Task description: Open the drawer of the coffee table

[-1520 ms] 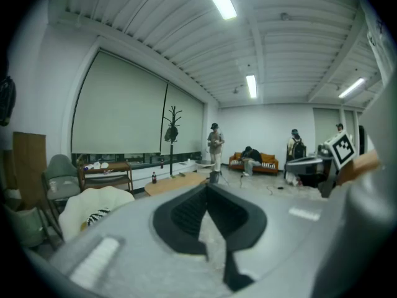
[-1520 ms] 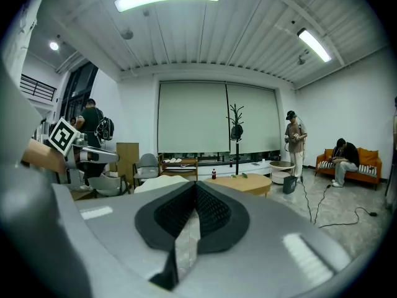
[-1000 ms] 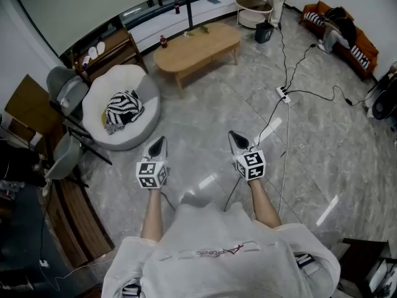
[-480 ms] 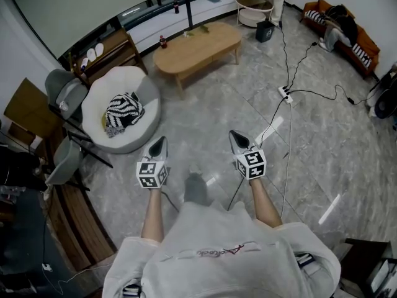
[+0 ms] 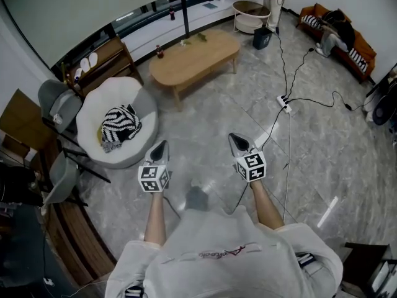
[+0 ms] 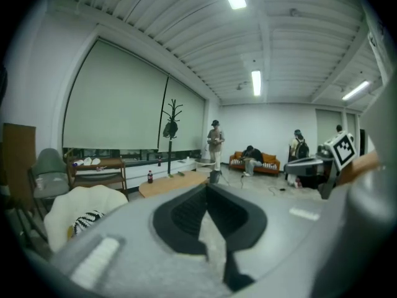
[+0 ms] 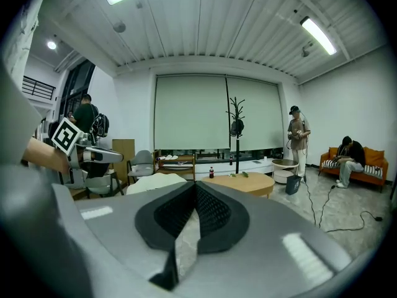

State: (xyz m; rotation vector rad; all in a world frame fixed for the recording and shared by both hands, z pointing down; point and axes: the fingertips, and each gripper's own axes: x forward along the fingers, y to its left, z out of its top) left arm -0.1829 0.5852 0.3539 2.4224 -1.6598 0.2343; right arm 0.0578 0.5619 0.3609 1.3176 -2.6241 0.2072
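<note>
The oval wooden coffee table (image 5: 195, 58) stands far ahead across the grey floor; it also shows in the left gripper view (image 6: 173, 182) and the right gripper view (image 7: 239, 182). No drawer can be made out from here. My left gripper (image 5: 160, 149) and right gripper (image 5: 237, 143) are held side by side in front of the person's body, both pointing toward the table and well short of it. Each one is shut with nothing between its jaws, as the left gripper (image 6: 208, 188) and right gripper (image 7: 195, 186) views show.
A round white armchair (image 5: 115, 126) with a striped cushion sits left of the path. A power strip (image 5: 284, 102) and cables lie on the floor at right. Beyond are a coat stand (image 5: 185, 11), a round side table (image 5: 251, 11), an orange sofa (image 5: 338, 33) and people.
The person has walked forward: the coffee table and armchair now lie nearer in the head view. Both grippers keep the same pose, shut and side by side.
</note>
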